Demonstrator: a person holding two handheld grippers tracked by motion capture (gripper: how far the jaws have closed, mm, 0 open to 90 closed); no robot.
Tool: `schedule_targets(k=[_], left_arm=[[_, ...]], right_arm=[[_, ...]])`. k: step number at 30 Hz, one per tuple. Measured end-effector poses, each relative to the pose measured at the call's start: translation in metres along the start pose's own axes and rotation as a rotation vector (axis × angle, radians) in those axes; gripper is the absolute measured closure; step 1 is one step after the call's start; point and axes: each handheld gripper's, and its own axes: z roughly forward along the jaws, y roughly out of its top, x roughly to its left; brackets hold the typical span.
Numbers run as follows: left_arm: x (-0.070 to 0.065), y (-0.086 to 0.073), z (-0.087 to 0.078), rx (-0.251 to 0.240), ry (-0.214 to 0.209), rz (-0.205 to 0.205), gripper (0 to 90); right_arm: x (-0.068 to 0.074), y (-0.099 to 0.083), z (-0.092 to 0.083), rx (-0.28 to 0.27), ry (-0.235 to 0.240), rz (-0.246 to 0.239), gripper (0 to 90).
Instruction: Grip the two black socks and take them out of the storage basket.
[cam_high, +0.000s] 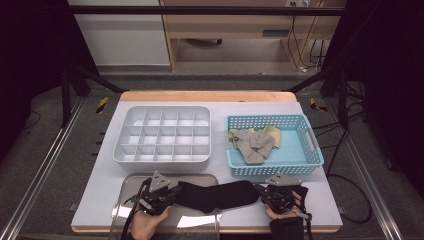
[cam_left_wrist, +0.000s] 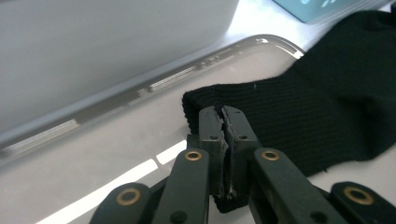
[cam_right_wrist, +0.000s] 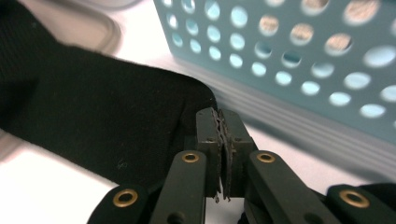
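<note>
Both tongs, the left tongs (cam_high: 172, 192) and the right tongs (cam_high: 261, 192), are clamped tight on opposite ends of the black sock (cam_high: 215, 195) stretched between metal tray (cam_high: 150, 178) and blue basket (cam_high: 305, 150) on the bench (cam_high: 100, 190), so the thin pinch may slip if pulled.

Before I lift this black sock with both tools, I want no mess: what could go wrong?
Each tool, left and right, pinches only the black sock's edge, so an end may slip free. The sock lies partly on the metal tray and could drag it. The blue basket stands close to the right tool and might get bumped.
</note>
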Motion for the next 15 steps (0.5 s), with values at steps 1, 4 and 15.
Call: schedule_targets(k=[1, 4, 15], left_arm=[[0.000, 0.000, 0.000, 0.000, 0.000, 0.000, 86.1], [0.001, -0.001, 0.003, 0.000, 0.021, 0.006, 79.9], [0.009, -0.002, -0.017, -0.059, 0.004, -0.038, 63.5]], right_arm=[[0.001, 0.000, 0.001, 0.010, 0.001, -0.004, 87.2], [0.000, 0.001, -0.001, -0.017, 0.005, -0.004, 82.2], [-0.022, -0.003, -0.040, -0.117, -0.050, 0.031, 75.3]])
